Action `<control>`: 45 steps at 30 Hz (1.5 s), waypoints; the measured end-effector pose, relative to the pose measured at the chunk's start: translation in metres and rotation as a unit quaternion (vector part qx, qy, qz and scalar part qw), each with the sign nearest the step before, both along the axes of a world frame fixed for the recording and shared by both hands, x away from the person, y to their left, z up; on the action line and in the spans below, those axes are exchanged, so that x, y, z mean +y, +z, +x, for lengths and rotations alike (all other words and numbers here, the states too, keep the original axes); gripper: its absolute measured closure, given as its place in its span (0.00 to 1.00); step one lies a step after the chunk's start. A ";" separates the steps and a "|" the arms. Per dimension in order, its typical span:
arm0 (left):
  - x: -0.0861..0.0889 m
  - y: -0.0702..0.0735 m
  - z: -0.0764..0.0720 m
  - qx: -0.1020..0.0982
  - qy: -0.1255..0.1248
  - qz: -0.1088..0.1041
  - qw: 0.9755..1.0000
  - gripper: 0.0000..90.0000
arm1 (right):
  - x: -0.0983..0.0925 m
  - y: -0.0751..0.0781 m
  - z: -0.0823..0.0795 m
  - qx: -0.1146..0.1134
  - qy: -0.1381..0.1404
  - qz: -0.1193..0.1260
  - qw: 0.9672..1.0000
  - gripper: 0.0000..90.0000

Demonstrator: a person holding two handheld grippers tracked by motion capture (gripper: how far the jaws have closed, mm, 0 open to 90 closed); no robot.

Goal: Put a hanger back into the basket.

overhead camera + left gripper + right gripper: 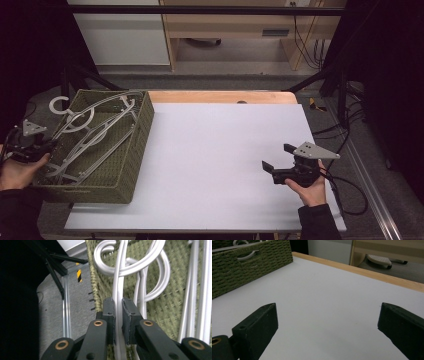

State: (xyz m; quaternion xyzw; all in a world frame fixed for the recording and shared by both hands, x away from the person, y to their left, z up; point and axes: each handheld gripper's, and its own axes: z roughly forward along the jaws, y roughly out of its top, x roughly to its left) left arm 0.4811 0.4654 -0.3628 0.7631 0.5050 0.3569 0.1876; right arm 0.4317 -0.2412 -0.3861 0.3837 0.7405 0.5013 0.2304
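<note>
Right now my left gripper (118, 315) has its fingers pinched tight on a rail of a grey hanger (118, 287), which lies in the green woven basket (131, 165) among other tangled hangers (87, 142) crowding beyond the fingers. Hooks overlap there, so I cannot tell which belongs to which. My right gripper (327, 322) hovers wide open and holds nothing over bare bench (215, 150).

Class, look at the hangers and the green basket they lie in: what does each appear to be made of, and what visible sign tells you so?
Hangers: probably plastic, possibly painted metal; smooth pale grey bars with a soft sheen and moulded-looking curved hooks. The left claw is clamped on one bar.
Basket: woven fibre or cord, maybe paper rope; matte olive green with a regular braided texture across walls and floor.
</note>
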 end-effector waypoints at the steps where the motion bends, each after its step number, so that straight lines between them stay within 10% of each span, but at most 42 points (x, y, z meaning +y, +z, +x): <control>1: -0.002 -0.001 0.000 0.001 -0.002 0.004 1.000 0.91 | 0.000 0.000 0.000 0.000 0.000 -0.001 1.000 0.04; 14: -0.025 -0.009 0.001 0.019 -0.005 0.056 0.998 0.91 | 0.000 0.000 0.000 0.000 0.001 -0.001 1.000 0.04; 33: -0.013 -0.015 0.005 0.101 -0.005 0.009 0.995 0.88 | -0.001 0.000 -0.001 -0.001 0.001 -0.001 1.000 0.04; 42: -0.010 -0.012 0.004 0.076 0.015 0.012 0.997 0.91 | -0.001 0.001 -0.001 -0.001 0.001 -0.001 1.000 0.04; 45: -0.017 -0.017 0.006 0.092 0.007 0.057 0.994 0.91 | -0.001 0.000 -0.001 -0.001 0.001 0.000 1.000 0.04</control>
